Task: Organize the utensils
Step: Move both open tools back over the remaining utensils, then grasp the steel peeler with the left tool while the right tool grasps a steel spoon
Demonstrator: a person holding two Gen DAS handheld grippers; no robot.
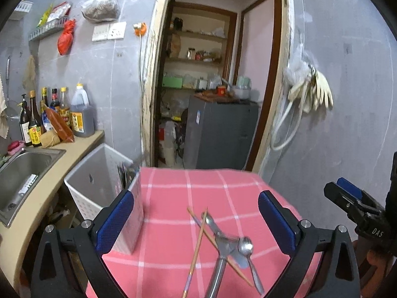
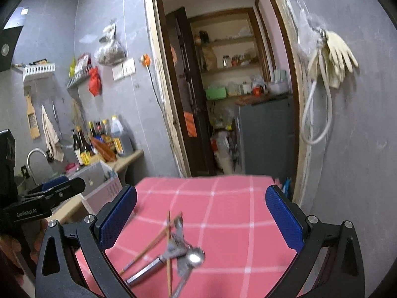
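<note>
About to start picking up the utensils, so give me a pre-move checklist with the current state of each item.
1. Left hand-held gripper open, nothing held: ok.
2. Right hand-held gripper open, nothing held: ok.
3. Utensils separated for single pick: not ok; chopsticks, spoon and a metal tool lie crossed in a pile.
4. White basket within view beside the pink cloth: ok.
5. Free room in the basket: cannot tell.

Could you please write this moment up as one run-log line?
left gripper: open, empty | right gripper: open, empty | chopsticks, spoon: piled on pink cloth | white basket: left
</note>
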